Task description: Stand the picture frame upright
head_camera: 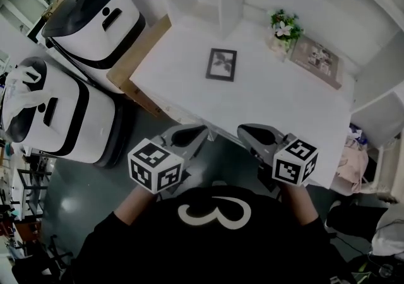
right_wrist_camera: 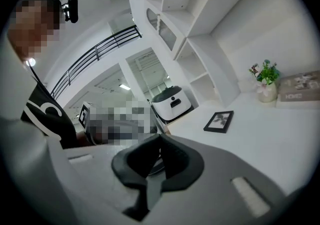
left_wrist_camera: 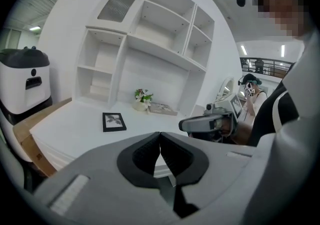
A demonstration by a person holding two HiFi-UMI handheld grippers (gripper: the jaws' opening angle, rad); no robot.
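picture frame (head_camera: 221,64) flat on table (head_camera: 284,112) | left gripper (head_camera: 201,130), right gripper (head_camera: 245,131) closed, empty, well short | advise: open one, pinch edge, tilt up slowly

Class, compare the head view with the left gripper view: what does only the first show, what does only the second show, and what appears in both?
Only the head view: the cube on the left gripper, and a second white machine. Only the left gripper view: that gripper's fingers pressed together with nothing between them, and a railing far behind. Both: the black frame lying flat on the table, flowers, a pale frame beside them, and the right gripper.
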